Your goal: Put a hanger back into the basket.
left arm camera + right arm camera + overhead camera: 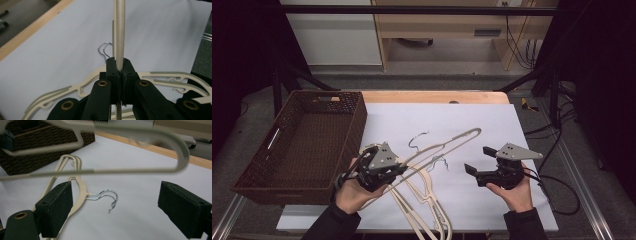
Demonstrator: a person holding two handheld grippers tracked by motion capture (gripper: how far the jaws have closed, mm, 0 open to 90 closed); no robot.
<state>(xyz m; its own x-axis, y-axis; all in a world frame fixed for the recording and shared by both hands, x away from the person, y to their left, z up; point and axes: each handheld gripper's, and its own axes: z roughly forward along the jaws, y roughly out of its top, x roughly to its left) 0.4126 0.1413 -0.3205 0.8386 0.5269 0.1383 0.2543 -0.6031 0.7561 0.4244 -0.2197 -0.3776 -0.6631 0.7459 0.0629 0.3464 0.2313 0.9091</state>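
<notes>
Cream plastic clothes hanger point(447, 141), stiff, light and slippery, is clamped at one thin bar between the left gripper point(398, 168) jaws, raised off white paper; right gripper point(477, 160) stands open just beside its free end.

we see a dark woven basket point(307, 145) with cut-out handles at the table's left edge, a white sheet point(492, 130) covering the wooden table point(432, 96), black cables point(557, 150) trailing at its right side, and pale cabinets point(337, 35) beyond.
</notes>
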